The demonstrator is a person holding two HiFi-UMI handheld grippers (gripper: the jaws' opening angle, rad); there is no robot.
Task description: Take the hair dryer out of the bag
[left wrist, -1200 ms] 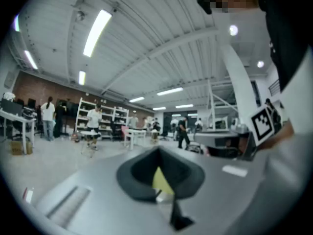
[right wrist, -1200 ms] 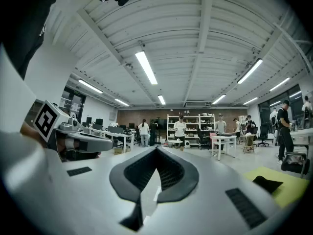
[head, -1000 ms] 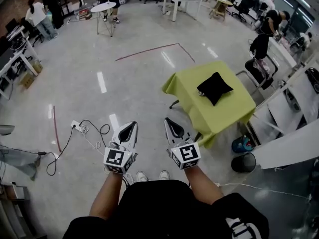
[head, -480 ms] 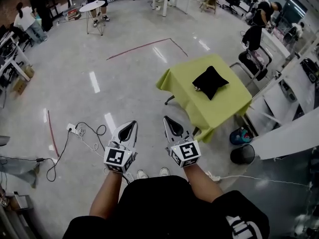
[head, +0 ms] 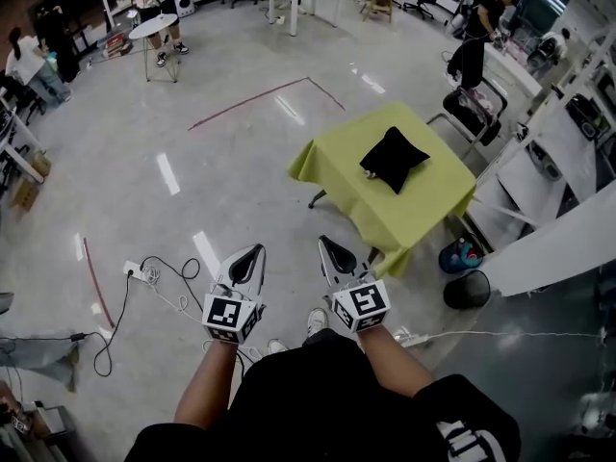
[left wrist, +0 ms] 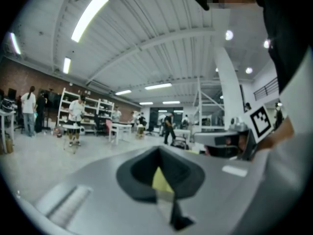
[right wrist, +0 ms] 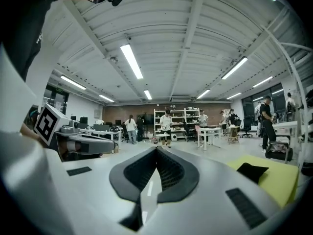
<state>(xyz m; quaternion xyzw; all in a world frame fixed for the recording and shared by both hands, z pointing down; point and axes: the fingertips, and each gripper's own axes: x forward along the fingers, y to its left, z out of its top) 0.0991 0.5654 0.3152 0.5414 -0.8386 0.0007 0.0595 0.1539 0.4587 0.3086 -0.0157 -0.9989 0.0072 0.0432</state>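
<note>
A black bag [head: 393, 157] lies on a small table under a yellow-green cloth [head: 423, 205], a few steps ahead and to the right. The hair dryer is hidden from view. My left gripper [head: 254, 249] and right gripper [head: 323, 243] are held side by side in front of my body, well short of the table, both shut with nothing between the jaws. In the right gripper view the black bag [right wrist: 252, 171] shows on the cloth [right wrist: 281, 180] at the lower right. The left gripper view shows only a sliver of the yellow cloth [left wrist: 161, 180] past the closed jaws.
A white power strip with cables [head: 144, 272] lies on the floor at left. A dark bin [head: 467, 290] and a blue object [head: 457, 255] stand by the table's near right corner, a chair [head: 472, 114] behind it. White partitions [head: 558, 248] run along the right. People and desks stand far off.
The table and bag have shifted left and down in the head view and look slightly larger. Both grippers sit a little lower in the picture, still shut.
</note>
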